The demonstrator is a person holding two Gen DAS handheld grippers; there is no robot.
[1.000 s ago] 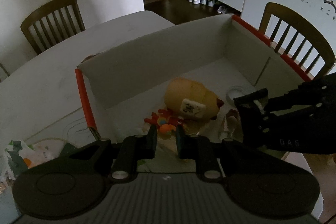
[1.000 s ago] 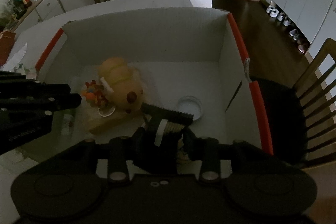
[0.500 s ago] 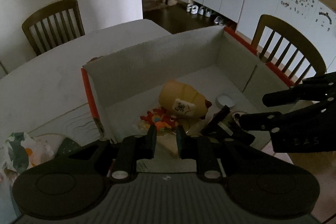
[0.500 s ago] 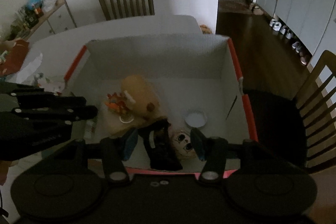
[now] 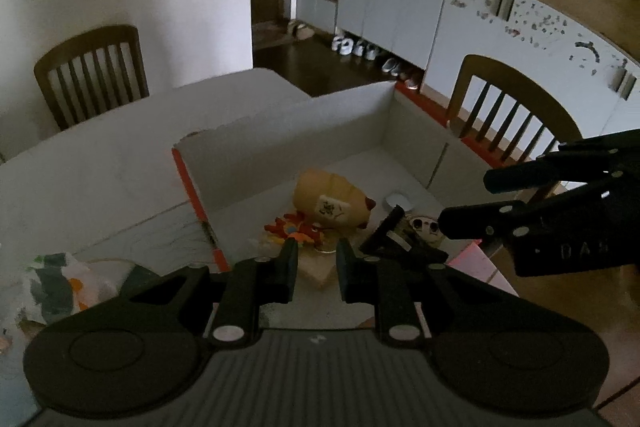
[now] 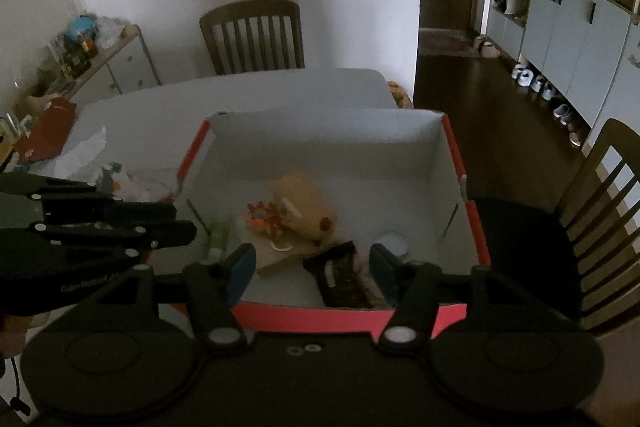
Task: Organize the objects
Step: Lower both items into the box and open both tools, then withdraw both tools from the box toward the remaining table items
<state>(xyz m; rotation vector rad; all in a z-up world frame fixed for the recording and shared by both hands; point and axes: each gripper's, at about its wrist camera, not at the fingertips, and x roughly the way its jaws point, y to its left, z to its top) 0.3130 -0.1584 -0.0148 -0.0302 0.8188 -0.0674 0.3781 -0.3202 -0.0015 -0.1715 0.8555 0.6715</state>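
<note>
Left gripper [image 5: 317, 259] closed, empty; right gripper [image 6: 310, 267] jaws just opening, empty.

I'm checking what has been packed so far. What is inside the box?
In the box: a yellow plush toy, an orange toy, a wooden board under them, a black object and a small white lid. The near wall hides anything lying right behind it.

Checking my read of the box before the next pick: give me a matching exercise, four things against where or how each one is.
Things:
1. yellow plush toy
2. black object
3. white round lid
4. right gripper

States:
A. near the box's right wall
B. open, holding nothing
C. on its side, mid-box
D. by the near red rim, under the open gripper

Pairs: 1-C, 2-D, 3-A, 4-B
</note>
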